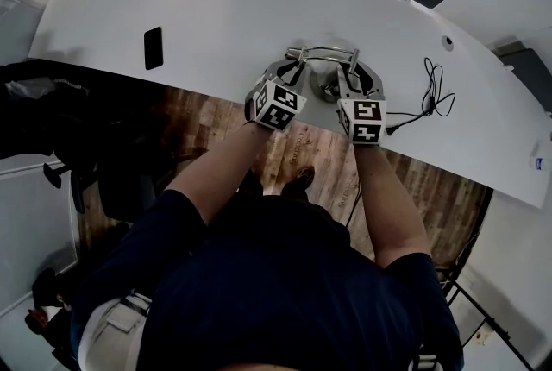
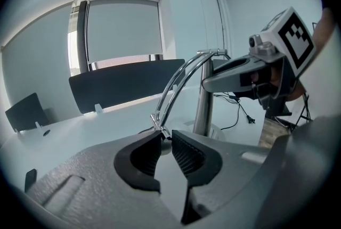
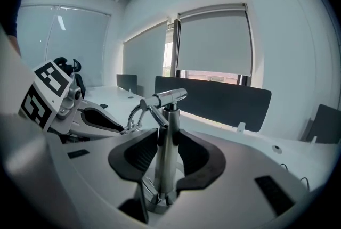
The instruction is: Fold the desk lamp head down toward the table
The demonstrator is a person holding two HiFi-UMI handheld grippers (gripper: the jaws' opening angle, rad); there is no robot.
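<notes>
Desk lamp [image 1: 325, 87] stands at the bench's [image 1: 216, 15] near edge. Right tongs [image 3: 168, 135] clamp its upright post [image 3: 168, 169]. Left tongs [image 2: 166, 136], at nine o'clock, pinch the curved arm [image 2: 178, 84] at its tip. Brace the post and swing the arm down slowly along its arc.

No readable text, label or number anywhere in view.

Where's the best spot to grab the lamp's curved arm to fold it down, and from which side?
Take the curved arm at its low free end, where the two thin rods meet in a clip, coming from the desk's near edge; the left gripper pinches there. It lies farthest from the hinge atop the post, which the right gripper clamps, probably steadying it.
</notes>
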